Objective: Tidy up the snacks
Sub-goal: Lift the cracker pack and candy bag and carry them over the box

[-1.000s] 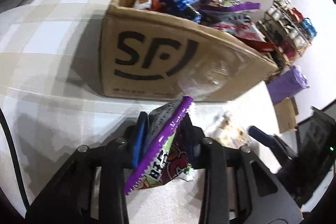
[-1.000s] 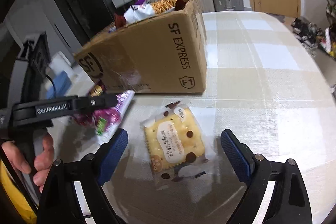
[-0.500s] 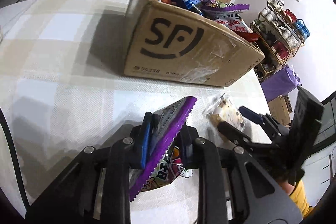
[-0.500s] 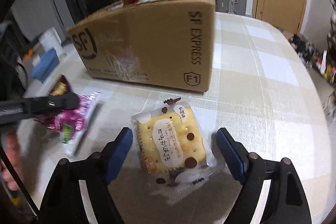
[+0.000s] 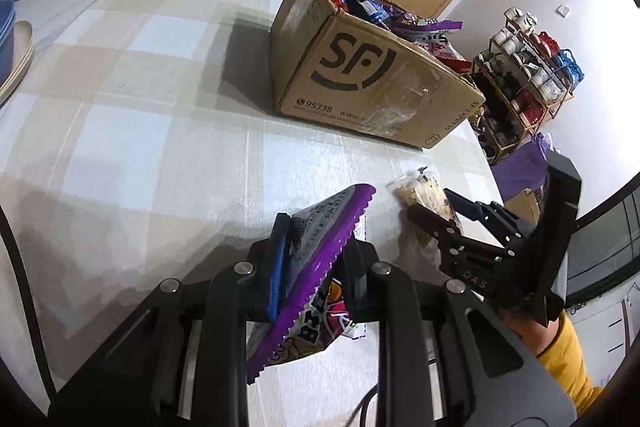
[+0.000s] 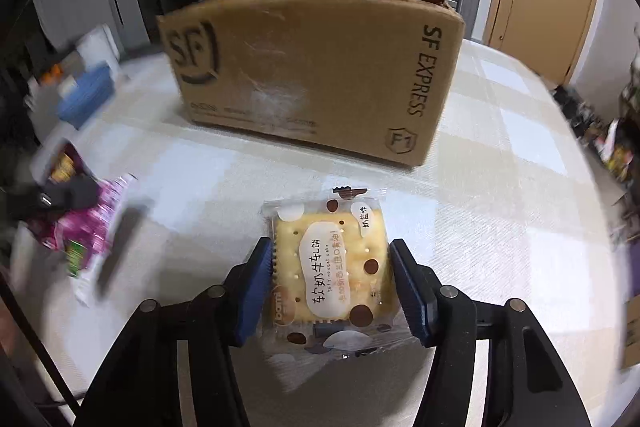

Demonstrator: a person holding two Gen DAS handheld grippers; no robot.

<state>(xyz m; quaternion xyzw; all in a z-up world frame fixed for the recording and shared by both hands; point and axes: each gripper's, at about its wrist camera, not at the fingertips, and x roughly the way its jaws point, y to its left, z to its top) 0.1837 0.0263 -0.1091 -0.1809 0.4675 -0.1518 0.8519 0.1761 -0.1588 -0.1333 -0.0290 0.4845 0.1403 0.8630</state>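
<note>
Now the right claw [image 6: 332,291] closes with the biscuit packet [image 6: 332,267] lying flat between its jaws near the surface's [image 6: 500,211] edge, just before the box [image 6: 312,75], while the left claw [image 5: 316,267] stays clamped on a purple snack bag [image 5: 316,267].

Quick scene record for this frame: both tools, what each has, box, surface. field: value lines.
left tool: shut on purple snack bag, lifted off the table
right tool: jaws closing around cracker packet, which lies flat
cardboard box: open top, full of snacks, behind the packet
table: checked cloth
left in box yet: neither held item
</note>
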